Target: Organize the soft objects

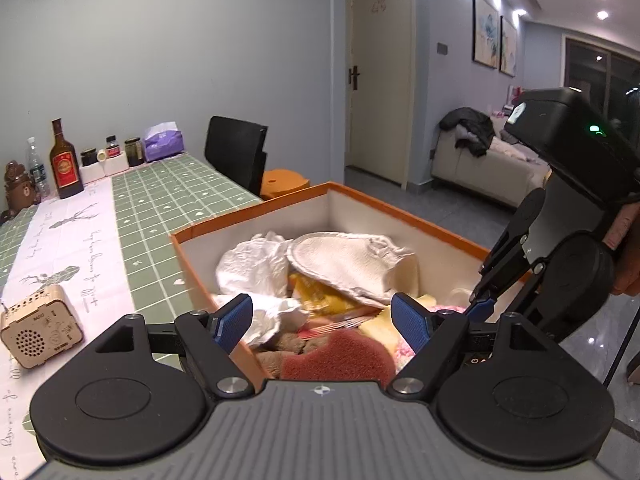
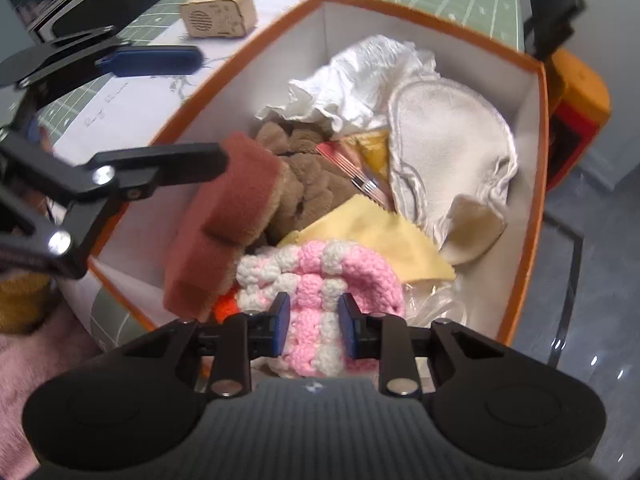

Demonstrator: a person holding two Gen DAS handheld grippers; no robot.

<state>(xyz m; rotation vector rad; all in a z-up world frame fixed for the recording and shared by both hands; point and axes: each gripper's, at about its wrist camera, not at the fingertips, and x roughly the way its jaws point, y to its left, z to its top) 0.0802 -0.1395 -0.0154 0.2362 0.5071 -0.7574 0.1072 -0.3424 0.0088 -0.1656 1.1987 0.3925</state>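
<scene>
Soft things fill one orange-rimmed box (image 2: 536, 200) on the table's edge (image 1: 160, 208).
Counted inside: one pink-and-white crochet piece (image 2: 320, 280), one red sponge (image 2: 224, 216), one brown plush (image 2: 308, 184), one yellow cloth (image 2: 380, 236), one white mitt (image 2: 444, 144), one crumpled white tissue (image 2: 360, 76). The right gripper (image 2: 313, 324) pinches the crochet piece; the left gripper (image 1: 322, 320) hangs wide and empty above the box. Items underneath are mostly buried.

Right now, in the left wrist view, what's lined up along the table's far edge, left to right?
Bear figurine → water bottle → liquor bottle → small dark jars → purple tissue pack → black chair.
</scene>
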